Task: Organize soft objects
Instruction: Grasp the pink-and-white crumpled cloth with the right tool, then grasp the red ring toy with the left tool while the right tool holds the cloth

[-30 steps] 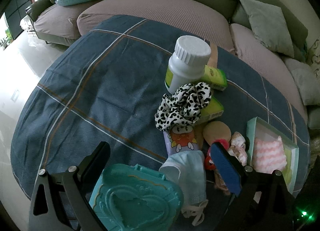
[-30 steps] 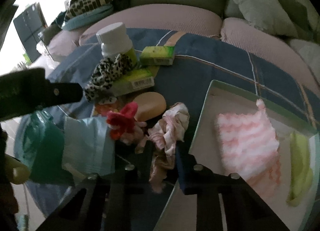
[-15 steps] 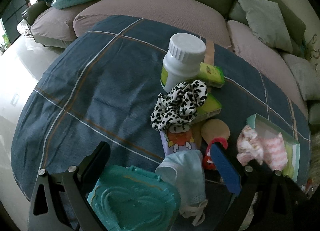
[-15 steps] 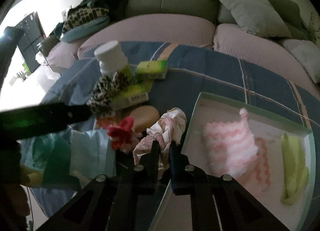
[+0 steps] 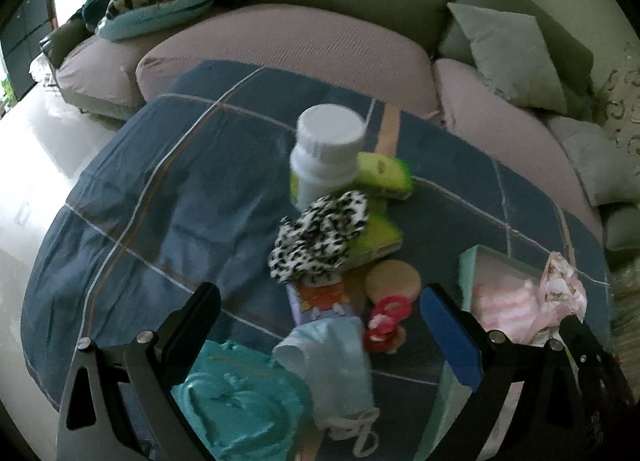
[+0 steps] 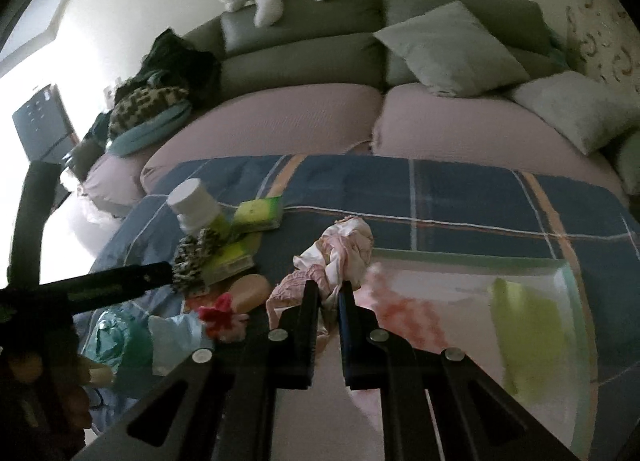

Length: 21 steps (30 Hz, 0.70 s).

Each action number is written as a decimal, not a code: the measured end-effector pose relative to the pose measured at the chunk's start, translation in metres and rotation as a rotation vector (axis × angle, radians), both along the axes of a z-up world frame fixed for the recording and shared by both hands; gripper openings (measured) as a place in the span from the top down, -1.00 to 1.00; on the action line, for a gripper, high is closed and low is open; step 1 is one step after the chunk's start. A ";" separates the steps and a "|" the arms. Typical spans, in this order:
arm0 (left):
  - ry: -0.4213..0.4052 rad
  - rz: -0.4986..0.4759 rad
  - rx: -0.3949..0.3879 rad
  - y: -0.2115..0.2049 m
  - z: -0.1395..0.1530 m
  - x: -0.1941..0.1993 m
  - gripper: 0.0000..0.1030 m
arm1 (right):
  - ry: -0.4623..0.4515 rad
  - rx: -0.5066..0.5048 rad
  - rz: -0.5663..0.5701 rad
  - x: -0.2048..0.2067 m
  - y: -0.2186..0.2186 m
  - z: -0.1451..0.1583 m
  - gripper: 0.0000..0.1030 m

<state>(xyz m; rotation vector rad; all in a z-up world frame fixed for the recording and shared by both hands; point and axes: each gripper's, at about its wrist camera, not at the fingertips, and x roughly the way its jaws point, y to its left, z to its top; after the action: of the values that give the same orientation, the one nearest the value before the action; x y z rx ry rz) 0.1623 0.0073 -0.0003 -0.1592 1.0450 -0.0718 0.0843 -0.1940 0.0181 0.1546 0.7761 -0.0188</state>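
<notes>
My right gripper [image 6: 329,295] is shut on a pink and white crumpled cloth [image 6: 340,253] and holds it lifted above the left rim of the pale green tray [image 6: 460,255]; the cloth also shows in the left wrist view [image 5: 562,289]. The tray holds a pink fluffy cloth [image 6: 400,311] and a yellow-green cloth [image 6: 524,325]. My left gripper [image 5: 320,313] is open and empty above a light blue face mask [image 5: 332,361]. A leopard-print scrunchie [image 5: 320,237] lies on the blue checked blanket [image 5: 168,197].
A white bottle [image 5: 324,157], green boxes [image 5: 384,171], a tan round puff [image 5: 394,279], a red ring toy [image 5: 384,321], a cartoon-print pack [image 5: 320,299] and a teal plastic case [image 5: 232,401] crowd the blanket. A sofa with cushions [image 6: 448,49] curves behind.
My right gripper shut on the pink and white cloth and lifted it up and right toward the tray. The left gripper stayed open and rose a little.
</notes>
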 end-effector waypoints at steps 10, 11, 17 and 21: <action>0.027 -0.125 0.084 -0.043 -0.012 0.002 -0.58 | -0.011 0.073 -0.096 -0.011 -0.039 0.005 0.80; 0.039 -0.139 0.095 -0.048 -0.017 0.002 -0.48 | -0.013 0.078 -0.101 -0.012 -0.041 0.005 0.80; 0.104 -0.188 0.127 -0.063 -0.039 0.005 -0.09 | -0.024 0.090 -0.103 -0.014 -0.042 0.008 0.80; 0.131 -0.209 0.135 -0.069 -0.049 0.005 0.24 | -0.020 0.099 -0.101 -0.013 -0.043 0.006 0.80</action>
<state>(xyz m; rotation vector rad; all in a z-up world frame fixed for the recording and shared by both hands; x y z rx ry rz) 0.1677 -0.0619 -0.0498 0.0696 1.1907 -0.1811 0.0709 -0.2371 0.0242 0.2873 0.7492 -0.0749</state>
